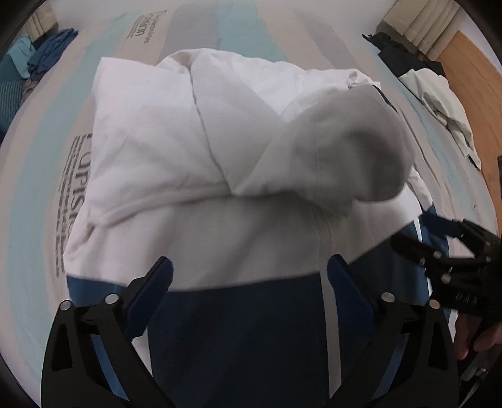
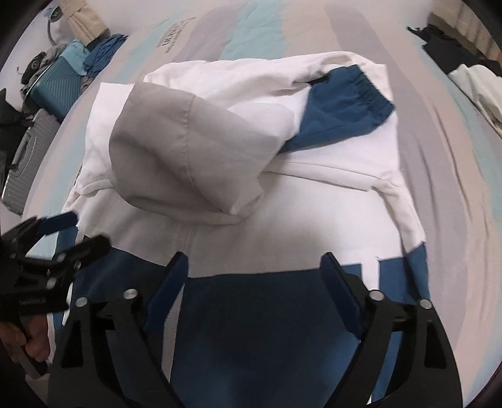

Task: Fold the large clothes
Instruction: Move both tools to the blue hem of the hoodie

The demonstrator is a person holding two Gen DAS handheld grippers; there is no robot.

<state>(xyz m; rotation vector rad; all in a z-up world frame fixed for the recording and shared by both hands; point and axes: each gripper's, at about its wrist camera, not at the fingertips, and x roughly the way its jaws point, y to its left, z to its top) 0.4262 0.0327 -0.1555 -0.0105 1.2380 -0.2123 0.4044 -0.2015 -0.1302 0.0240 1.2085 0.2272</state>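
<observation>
A white and navy hooded jacket point(image 1: 175, 163) point(image 2: 329, 219) lies folded on the bed. Its grey-lined hood point(image 1: 354, 147) point(image 2: 175, 150) rests on top, and a navy sleeve cuff point(image 2: 348, 103) lies across the far right corner. My left gripper point(image 1: 251, 266) hovers open over the line where white meets navy, with nothing pinched between its blue pads. My right gripper point(image 2: 254, 260) is also open, above the same edge and further right. Each gripper shows in the other's view: the right gripper point(image 1: 420, 232) and the left gripper point(image 2: 88, 229), each held by a hand.
The bed sheet point(image 1: 219, 28) is striped pale blue and grey with printed text. Blue clothes point(image 2: 103, 50) and suitcases point(image 2: 53, 84) lie at the far left. Black clothes point(image 1: 404, 53) and cream clothes point(image 1: 445, 103) sit at the far right, with the wooden floor point(image 1: 470, 69) beyond.
</observation>
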